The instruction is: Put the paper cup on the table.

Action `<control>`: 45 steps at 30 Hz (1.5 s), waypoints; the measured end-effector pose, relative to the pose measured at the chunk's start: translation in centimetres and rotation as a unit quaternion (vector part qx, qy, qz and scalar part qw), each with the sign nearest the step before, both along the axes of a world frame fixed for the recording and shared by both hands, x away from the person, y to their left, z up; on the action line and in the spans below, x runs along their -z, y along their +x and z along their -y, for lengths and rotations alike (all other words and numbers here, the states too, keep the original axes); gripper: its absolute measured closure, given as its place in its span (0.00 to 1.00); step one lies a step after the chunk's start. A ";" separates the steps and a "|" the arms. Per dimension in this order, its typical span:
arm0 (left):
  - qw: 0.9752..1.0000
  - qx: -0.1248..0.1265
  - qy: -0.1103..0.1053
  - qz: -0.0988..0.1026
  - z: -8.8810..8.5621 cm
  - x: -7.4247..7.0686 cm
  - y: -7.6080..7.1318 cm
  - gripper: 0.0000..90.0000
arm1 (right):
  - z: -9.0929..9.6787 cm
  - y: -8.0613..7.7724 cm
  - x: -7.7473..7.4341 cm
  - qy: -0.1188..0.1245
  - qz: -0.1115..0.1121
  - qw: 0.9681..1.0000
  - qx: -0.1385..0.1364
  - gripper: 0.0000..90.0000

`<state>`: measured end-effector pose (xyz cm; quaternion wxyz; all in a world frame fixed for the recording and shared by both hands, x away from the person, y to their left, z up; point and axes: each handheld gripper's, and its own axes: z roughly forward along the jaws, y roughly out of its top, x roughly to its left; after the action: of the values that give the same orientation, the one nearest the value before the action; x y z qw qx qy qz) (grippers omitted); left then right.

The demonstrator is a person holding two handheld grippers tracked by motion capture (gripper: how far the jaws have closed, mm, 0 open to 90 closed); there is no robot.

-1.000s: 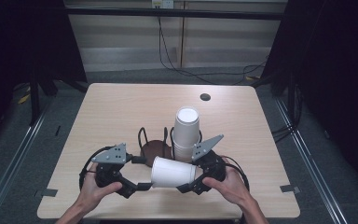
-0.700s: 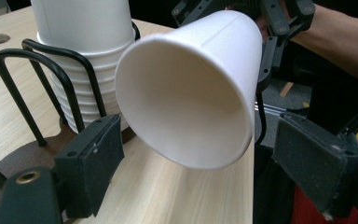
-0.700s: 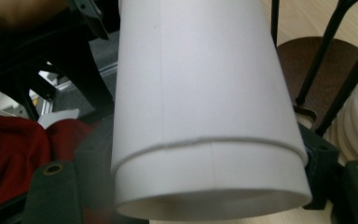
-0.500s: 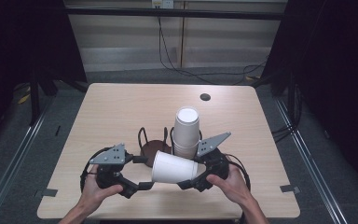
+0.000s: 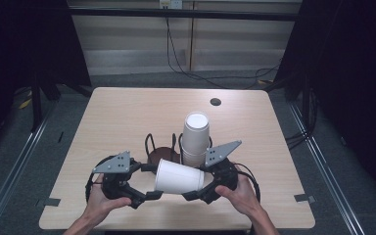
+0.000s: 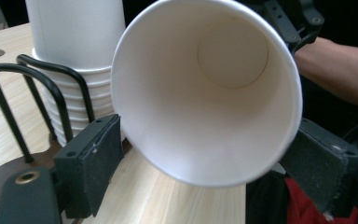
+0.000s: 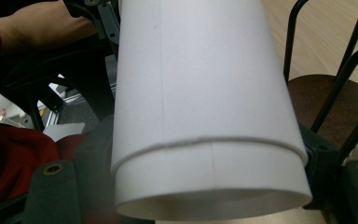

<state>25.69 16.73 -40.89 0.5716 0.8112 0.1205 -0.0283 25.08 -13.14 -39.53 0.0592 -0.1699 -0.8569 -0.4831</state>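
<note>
**A:** Where was the paper cup (image 5: 178,177) at that point?

**B:** Lying on its side above the worktop (image 5: 127,117), near the six o'clock edge, bridged between the two hands. Its open mouth faced nine o'clock toward the left gripper (image 5: 144,182); its base end faced three o'clock toward the right gripper (image 5: 194,188). The cup stack (image 5: 196,138) stood just behind it, toward twelve o'clock, in the wire holder (image 5: 162,147).

**A:** And the jaws?

**B:** In the left gripper view the jaws stood either side of the cup's rim, about half open; whether the pads (image 6: 100,158) actually pressed on the wall I couldn't tell. In the right gripper view the jaws flanked the base end closely and looked clamped on it, and what looked like two nested cups showed there, one wall stepping out of the other.

**A:** So what could have gone wrong?

**B:** In my judgement, several things. If the hands pulled apart while one pair of jaws only brushed the paper, the cup would slip free and roll off the six o'clock edge. Too hard a squeeze at the mouth would buckle the thin rim. A tug at an angle could jam nested cups tighter instead of parting them. And a swing toward twelve o'clock could knock the stack out of its holder.
</note>
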 end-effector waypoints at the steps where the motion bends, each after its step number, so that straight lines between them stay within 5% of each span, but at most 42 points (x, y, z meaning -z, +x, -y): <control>1: 1.000 -0.001 0.003 0.004 0.1 0.0 0.0 0.17 | -0.1 0.0 0.0 -0.001 -0.002 1.000 -0.002 0.28; 12: 1.000 -0.017 -0.009 -0.001 0.9 0.7 -0.1 0.00 | -0.5 -0.1 0.2 -0.002 -0.005 1.000 -0.013 0.28; 21: 1.000 -0.003 -0.022 -0.020 1.3 0.9 -0.2 0.02 | -1.1 -0.1 0.4 -0.005 -0.008 1.000 -0.025 0.28; 45: 0.999 0.028 -0.021 -0.018 1.2 0.4 -0.3 0.14 | -1.2 -0.1 0.9 -0.007 -0.004 0.999 -0.044 0.28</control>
<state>25.40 15.57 -41.27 0.5853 0.8013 0.1073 -0.0616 24.97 -11.90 -40.38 0.0823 -0.1343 -0.8667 -0.4733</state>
